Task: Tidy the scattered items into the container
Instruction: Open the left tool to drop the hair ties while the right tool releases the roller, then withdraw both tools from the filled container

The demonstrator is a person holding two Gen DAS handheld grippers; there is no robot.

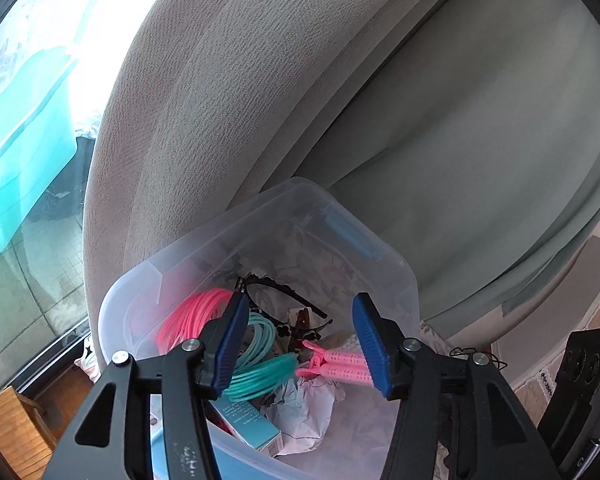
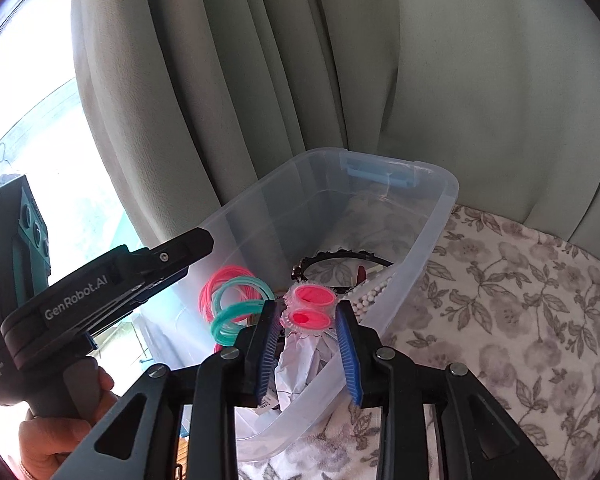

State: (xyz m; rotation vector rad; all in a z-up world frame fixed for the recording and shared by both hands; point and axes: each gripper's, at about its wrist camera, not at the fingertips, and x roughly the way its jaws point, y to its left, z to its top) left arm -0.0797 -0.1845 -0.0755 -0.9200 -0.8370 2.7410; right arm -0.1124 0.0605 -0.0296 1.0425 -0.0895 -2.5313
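The pink hair rollers (image 2: 310, 307) are lying on crumpled white paper (image 2: 304, 364) inside the clear plastic container (image 2: 440, 216), among pink and teal coiled bands (image 1: 236, 344), a black headband (image 2: 340, 258) and white beads (image 2: 370, 294). We are holding both grippers over the bin, the right gripper (image 2: 308, 350) with its jaws apart around the rollers and touching nothing, the left gripper (image 1: 300, 344) likewise spread and empty. We are judging this a drop-off or a reach-in; which one, we cannot tell.
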